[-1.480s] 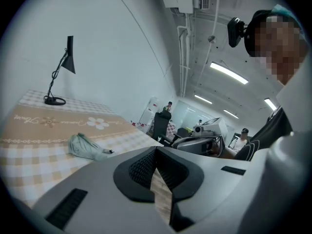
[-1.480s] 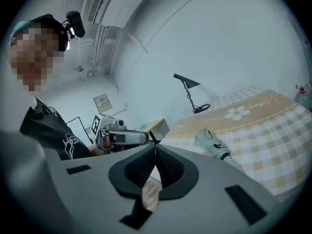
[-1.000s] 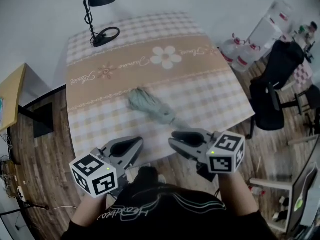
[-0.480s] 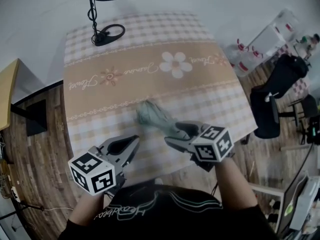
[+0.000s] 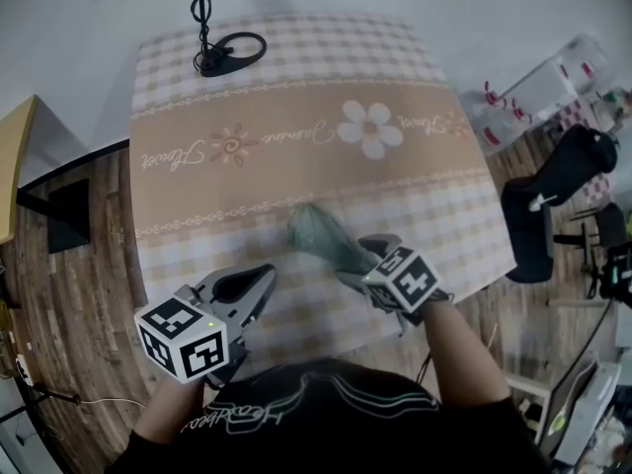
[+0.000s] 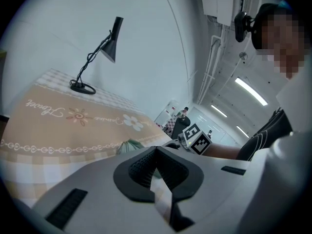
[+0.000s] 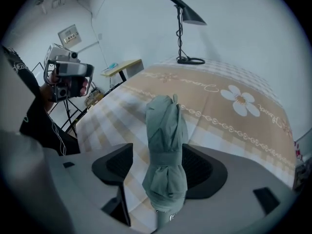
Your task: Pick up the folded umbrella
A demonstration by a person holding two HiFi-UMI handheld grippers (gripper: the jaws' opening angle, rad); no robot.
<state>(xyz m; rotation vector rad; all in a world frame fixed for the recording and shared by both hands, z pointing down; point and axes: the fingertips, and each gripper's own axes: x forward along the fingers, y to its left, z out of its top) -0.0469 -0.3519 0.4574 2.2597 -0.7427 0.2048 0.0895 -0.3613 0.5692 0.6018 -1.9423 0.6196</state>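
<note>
The folded grey-green umbrella (image 5: pixel 321 235) lies slantwise on the checked tablecloth (image 5: pixel 296 156) near the table's front edge. My right gripper (image 5: pixel 360 263) points steeply down over its near end. In the right gripper view the umbrella (image 7: pixel 165 145) runs up between the jaws of the right gripper (image 7: pixel 163 165). The jaws have just been opening and stand wide, with a gap at the left pad (image 7: pixel 119 167). My left gripper (image 5: pixel 265 279) hovers at the front edge, left of the umbrella, shut and empty; its view shows the left gripper (image 6: pixel 155 167) with pads together and the umbrella (image 6: pixel 127 145) beyond.
A black desk lamp (image 5: pixel 227 52) stands at the table's far left corner. A black office chair (image 5: pixel 563 186) and white containers (image 5: pixel 538 77) are on the floor to the right. A wooden side table (image 5: pixel 15 166) sits to the left. A hand holds a camera rig (image 7: pixel 66 79).
My right gripper has moved forward and down over the umbrella's near end, tipped downward, and its jaws have opened around it. The left gripper has shifted slightly forward over the table edge.
</note>
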